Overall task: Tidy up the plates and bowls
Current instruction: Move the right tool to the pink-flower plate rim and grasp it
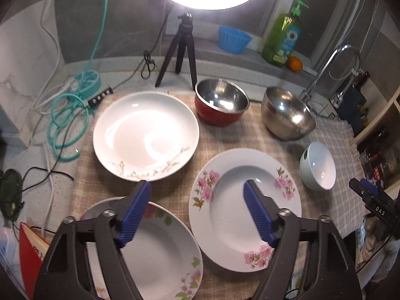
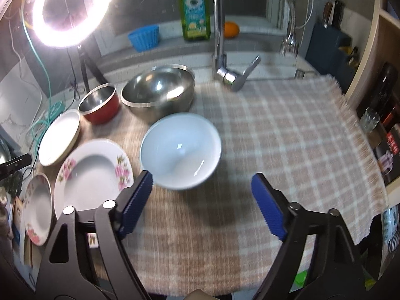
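A checked cloth (image 2: pixel 287 125) is spread over the counter (image 1: pixel 60 175), and the plates and bowls are laid out on it.

In the left wrist view, the left tool (image 1: pixel 197 187) is seen with its blue pads spread and nothing pinched between them. A pink-flowered plate (image 1: pixel 245 210) lies under the pad at 3 o'clock, and a second flowered plate (image 1: pixel 160 247) lies under the pad at 9 o'clock, the two rims just beside each other. At 11 o'clock a large white plate (image 1: pixel 146 136) with a faint brown pattern is set. At 12 o'clock a red bowl (image 1: pixel 221 105) with a steel inside stands, and a steel bowl (image 1: pixel 287 113) is placed at 1 o'clock beside it. A pale blue bowl (image 1: pixel 317 165) stands at 3 o'clock, near the pink-flowered plate but apart from it.

In the right wrist view, the right tool (image 2: pixel 201 183) is likewise held spread and empty, with bare cloth between its pads. The pale blue bowl sits at 11 o'clock of that gap, just beyond the left pad; whether the pad touches it cannot be told. The plates are ranged at 9 o'clock.

A ring light (image 2: pixel 71 10), a green soap bottle (image 2: pixel 195 12) and a tap (image 2: pixel 221 32) stand at the back.
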A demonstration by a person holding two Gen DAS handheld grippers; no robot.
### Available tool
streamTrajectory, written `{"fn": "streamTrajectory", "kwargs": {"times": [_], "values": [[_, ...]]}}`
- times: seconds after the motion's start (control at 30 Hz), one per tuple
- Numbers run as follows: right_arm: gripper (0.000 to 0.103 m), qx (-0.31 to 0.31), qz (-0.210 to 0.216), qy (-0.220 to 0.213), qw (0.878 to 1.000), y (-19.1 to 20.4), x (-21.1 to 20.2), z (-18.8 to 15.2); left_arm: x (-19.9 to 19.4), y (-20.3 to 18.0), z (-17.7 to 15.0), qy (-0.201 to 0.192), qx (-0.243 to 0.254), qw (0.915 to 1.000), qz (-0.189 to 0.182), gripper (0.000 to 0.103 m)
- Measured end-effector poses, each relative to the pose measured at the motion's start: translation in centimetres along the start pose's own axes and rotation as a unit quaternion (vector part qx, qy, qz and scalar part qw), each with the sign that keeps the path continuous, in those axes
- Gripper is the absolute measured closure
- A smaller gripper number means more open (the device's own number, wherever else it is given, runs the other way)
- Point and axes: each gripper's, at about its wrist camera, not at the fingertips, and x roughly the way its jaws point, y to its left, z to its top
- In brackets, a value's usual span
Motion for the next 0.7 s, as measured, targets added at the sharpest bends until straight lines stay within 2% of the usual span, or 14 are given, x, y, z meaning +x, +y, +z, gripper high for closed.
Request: {"fn": "streamTrajectory", "kwargs": {"times": [0.03, 0.13, 0.33, 0.43, 0.7], "values": [[0.029, 0.003, 0.010, 0.010, 1.000, 0.0, 0.3, -0.3, 0.5, 0.1, -0.2, 0.011, -0.001, 0.9999, -0.003, 0.047], [0.046, 0.014, 0.045, 0.042, 0.998, 0.2, 1.1, -1.1, 1.6, 0.5, -0.7, 0.028, -0.007, 0.9995, -0.013, 0.052], [0.059, 0.027, 0.111, 0.086, 0.990, 1.4, 3.1, -2.0, 3.4, 0.5, -0.8, 0.057, -0.006, 0.9979, -0.031, 0.064], [0.064, 0.025, 0.126, 0.096, 0.987, 2.2, 4.0, -2.3, 4.5, 0.6, -0.6, 0.070, -0.007, 0.9969, -0.037, 0.068], [0.066, 0.071, 0.174, 0.129, 0.974, 2.4, 6.5, -3.0, 6.2, 1.2, -0.2, 0.092, -0.018, 0.9946, -0.046, 0.072]]}}
